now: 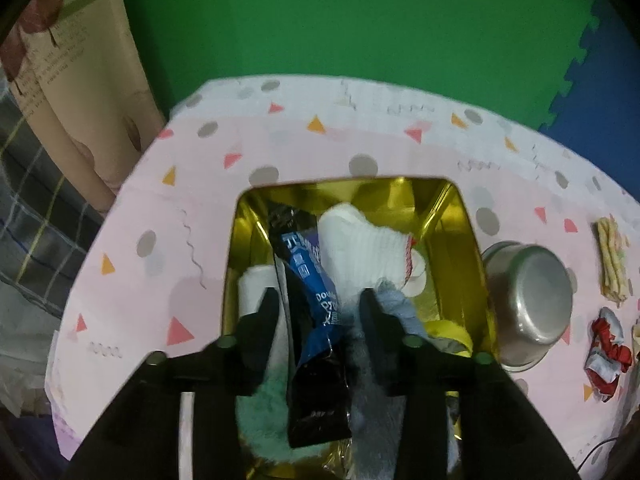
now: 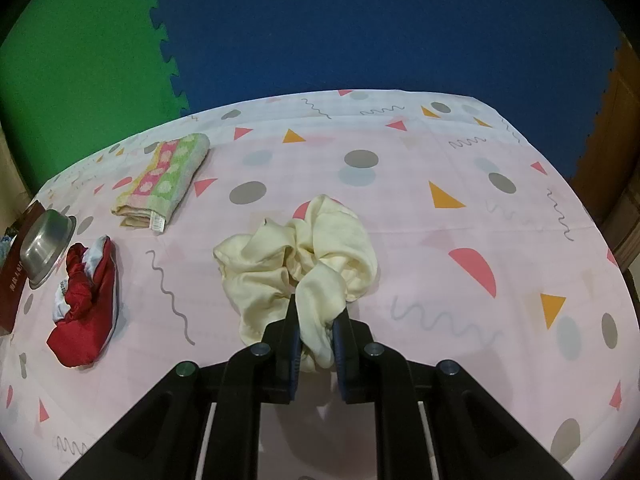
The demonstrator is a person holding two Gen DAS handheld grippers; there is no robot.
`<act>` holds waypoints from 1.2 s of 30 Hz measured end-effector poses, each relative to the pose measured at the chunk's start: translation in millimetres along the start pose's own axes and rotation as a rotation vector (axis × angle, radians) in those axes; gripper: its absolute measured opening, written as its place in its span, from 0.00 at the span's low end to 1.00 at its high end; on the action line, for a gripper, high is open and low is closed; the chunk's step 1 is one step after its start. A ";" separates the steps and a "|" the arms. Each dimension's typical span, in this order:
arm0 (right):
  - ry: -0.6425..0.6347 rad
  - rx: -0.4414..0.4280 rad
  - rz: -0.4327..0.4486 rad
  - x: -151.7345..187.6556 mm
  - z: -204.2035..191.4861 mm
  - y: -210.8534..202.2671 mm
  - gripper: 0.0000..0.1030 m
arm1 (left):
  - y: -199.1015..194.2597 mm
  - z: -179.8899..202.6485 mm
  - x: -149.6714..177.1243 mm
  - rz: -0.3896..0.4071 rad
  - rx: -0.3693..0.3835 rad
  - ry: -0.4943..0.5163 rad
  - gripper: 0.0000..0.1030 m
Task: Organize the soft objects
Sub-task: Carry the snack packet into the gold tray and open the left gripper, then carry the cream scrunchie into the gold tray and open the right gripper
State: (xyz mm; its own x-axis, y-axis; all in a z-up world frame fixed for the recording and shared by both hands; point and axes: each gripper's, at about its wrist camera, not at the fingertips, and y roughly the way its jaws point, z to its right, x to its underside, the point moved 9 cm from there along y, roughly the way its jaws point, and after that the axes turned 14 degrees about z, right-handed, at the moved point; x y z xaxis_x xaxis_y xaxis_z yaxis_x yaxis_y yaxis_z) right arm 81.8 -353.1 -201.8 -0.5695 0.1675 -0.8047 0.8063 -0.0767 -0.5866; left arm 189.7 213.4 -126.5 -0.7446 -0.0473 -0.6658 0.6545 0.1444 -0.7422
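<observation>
Blue packet [image 1: 308,280]: lettering unreadable.

The right gripper [image 2: 316,322] is pinching a fold of the cream cloth [image 2: 300,252] lying crumpled on the pink tablecloth [image 2: 440,248]. A red pouch [image 2: 86,308], steel bowl [image 2: 48,246] and striped towel [image 2: 162,178] are sitting well apart at left

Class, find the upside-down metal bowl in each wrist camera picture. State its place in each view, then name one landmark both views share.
Left wrist view: the metal bowl lies upside down at right of centre, just right of the gold tin.
Right wrist view: the metal bowl sits at the far left edge, tilted, above the red cloth.
Shared landmark: the striped folded towel, beyond the bowl in both.
</observation>
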 end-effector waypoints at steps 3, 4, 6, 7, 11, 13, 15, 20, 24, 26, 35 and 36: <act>-0.004 0.004 0.000 0.2 -0.1 -0.2 0.13 | -15.5 -2.7 -6.1 0.040 -0.003 -0.016 0.45; -0.005 0.005 0.000 0.2 0.0 -0.3 0.13 | -22.1 -4.9 -7.3 0.057 -0.010 -0.028 0.48; -0.009 0.006 -0.001 -0.1 0.1 0.1 0.13 | -33.0 -9.9 -6.6 0.085 -0.037 -0.046 0.51; -0.011 0.008 -0.001 -0.2 0.0 0.0 0.13 | -38.2 -11.2 -5.4 0.098 -0.046 -0.050 0.54; -0.016 0.010 -0.002 -0.5 0.1 0.1 0.13 | -58.9 -20.6 9.7 0.144 -0.082 -0.083 0.59; -0.024 0.016 -0.002 -0.4 -0.5 0.0 0.13 | -65.8 -25.4 19.4 0.160 -0.106 -0.085 0.61; -0.033 0.025 -0.004 -0.7 -1.3 0.0 0.13 | -70.5 -30.7 28.5 0.173 -0.137 -0.088 0.62; -0.001 0.026 -0.014 -1.8 -2.2 -1.6 0.13 | -77.3 -41.2 51.0 0.189 -0.183 -0.132 0.63; 0.002 0.032 -0.006 -6.2 -6.1 -7.5 0.12 | -78.2 -43.5 64.8 0.183 -0.198 -0.143 0.63; 0.001 0.033 -0.002 -9.4 -8.4 -11.2 0.11 | -79.7 -44.4 68.6 0.191 -0.210 -0.140 0.63; -0.034 0.002 0.038 -38.6 -39.2 -33.0 0.11 | -84.0 -48.4 74.4 0.222 -0.225 -0.154 0.66; -0.043 -0.006 0.049 -44.3 -47.6 -36.8 0.11 | -83.9 -49.2 75.0 0.224 -0.226 -0.154 0.66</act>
State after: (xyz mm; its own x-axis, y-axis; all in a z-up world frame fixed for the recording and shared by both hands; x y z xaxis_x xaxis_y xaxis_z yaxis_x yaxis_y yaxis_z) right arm 84.9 -310.9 -140.2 -0.5360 0.1208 -0.8355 0.8339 -0.0781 -0.5463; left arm 72.5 246.4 -110.4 -0.5461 -0.1356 -0.8267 0.7407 0.3828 -0.5521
